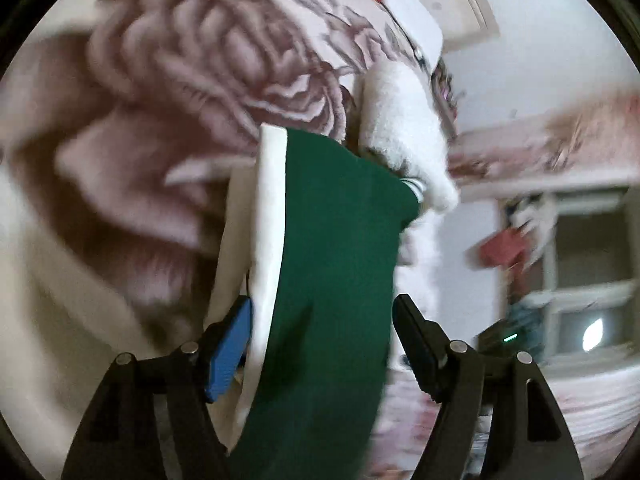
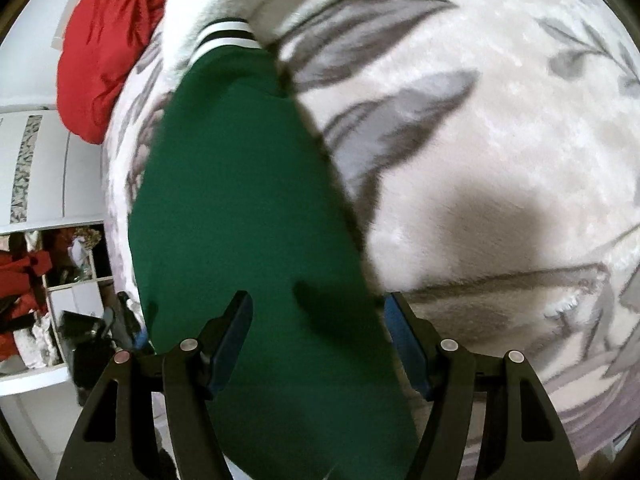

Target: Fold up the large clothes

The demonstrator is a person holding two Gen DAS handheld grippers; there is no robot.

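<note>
A green garment with white fleece lining point(image 1: 332, 240) runs between the jaws of my left gripper point(image 1: 322, 316). The jaws stand wide apart with the cloth passing through the gap. In the right wrist view the same green garment point(image 2: 240, 200), with a black-and-white striped cuff point(image 2: 228, 34) at its far end, lies over the floral blanket and passes between the spread jaws of my right gripper point(image 2: 318, 316). Whether either gripper pinches the cloth lower down is hidden. A white fleece part point(image 1: 404, 128) hangs beyond the green panel.
A plush blanket with a rose and leaf print point(image 2: 480, 120) covers the bed; it also shows in the left wrist view point(image 1: 140, 140). A red garment point(image 2: 108, 48) lies at the bed's far edge. White wardrobe and shelves point(image 2: 40, 200) stand at left. A window point(image 1: 584, 280) is at right.
</note>
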